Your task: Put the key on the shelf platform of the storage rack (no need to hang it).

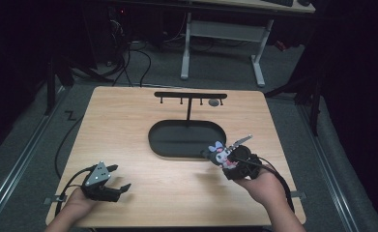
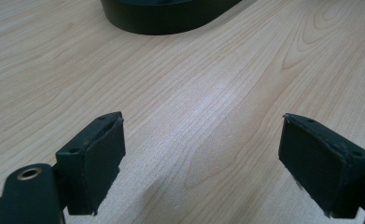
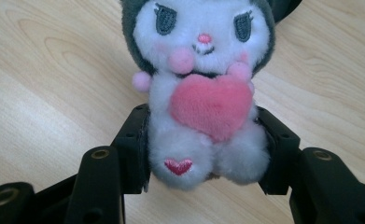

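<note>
A: We have the plush toy (image 3: 203, 93) pinched at its lower body in the right gripper (image 1: 231, 162), jaws closed snugly on both flanks, lifted just off the table (image 1: 128, 121) beside the black oval tray (image 1: 163, 140).

B: So the pickup looks done. Next, we judge, comes carrying it up to the hook rack (image 1: 190, 95) behind the tray (its loop is too small for us to make out).

A: Its long axis runs head to feet, head away from the jaws, face and pink heart turned towards the gripper's camera.

B: And the left gripper (image 1: 113, 180) rests near the table's front edge, jaws wide apart, holding nothing.
</note>
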`<state>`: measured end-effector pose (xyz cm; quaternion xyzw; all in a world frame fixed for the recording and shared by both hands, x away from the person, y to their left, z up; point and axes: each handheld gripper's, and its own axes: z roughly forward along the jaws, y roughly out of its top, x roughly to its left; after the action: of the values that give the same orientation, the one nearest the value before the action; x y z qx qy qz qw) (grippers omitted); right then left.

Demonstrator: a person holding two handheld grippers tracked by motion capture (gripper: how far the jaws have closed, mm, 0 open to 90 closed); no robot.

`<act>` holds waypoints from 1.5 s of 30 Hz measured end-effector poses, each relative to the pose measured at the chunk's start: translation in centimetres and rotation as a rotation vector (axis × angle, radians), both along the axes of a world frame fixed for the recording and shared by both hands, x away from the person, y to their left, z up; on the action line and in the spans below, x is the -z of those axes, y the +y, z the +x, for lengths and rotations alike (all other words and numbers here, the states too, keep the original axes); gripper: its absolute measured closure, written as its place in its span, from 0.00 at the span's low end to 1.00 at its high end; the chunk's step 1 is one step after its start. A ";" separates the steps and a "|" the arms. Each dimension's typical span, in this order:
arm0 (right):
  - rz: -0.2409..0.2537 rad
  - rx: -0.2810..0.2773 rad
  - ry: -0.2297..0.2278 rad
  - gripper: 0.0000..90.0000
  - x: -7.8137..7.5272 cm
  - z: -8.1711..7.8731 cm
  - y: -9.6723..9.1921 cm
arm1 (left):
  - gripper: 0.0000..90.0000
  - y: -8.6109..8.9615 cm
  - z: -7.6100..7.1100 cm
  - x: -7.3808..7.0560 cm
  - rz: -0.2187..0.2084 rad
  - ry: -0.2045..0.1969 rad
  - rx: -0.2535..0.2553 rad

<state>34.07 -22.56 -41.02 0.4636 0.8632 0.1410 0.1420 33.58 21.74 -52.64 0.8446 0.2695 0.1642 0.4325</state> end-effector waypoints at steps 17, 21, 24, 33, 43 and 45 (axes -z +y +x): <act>0.007 0.025 -0.025 0.52 0.0 2.5 1.4 | 0.17 0.0 0.0 0.0 0.000 -0.001 0.001; 0.010 0.028 -0.027 0.52 0.2 3.1 1.7 | 0.17 0.0 0.0 0.0 0.000 -0.002 0.001; 0.007 0.030 -0.025 0.52 0.4 3.6 2.0 | 0.17 0.0 0.0 0.0 -0.001 -0.002 0.002; 0.014 0.040 -0.029 0.52 0.9 5.2 2.8 | 0.17 0.0 0.0 0.0 -0.003 -0.002 0.003; 0.020 0.046 -0.029 0.52 1.6 6.7 3.7 | 0.17 0.0 -0.1 0.0 -0.004 -0.002 0.004; 0.022 0.049 -0.028 0.52 1.8 7.0 3.8 | 0.17 0.0 0.0 0.0 -0.005 -0.002 0.004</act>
<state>41.10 -18.78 -42.77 0.4841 0.8478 0.1536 0.1525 33.53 21.78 -52.63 0.8439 0.2679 0.1635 0.4351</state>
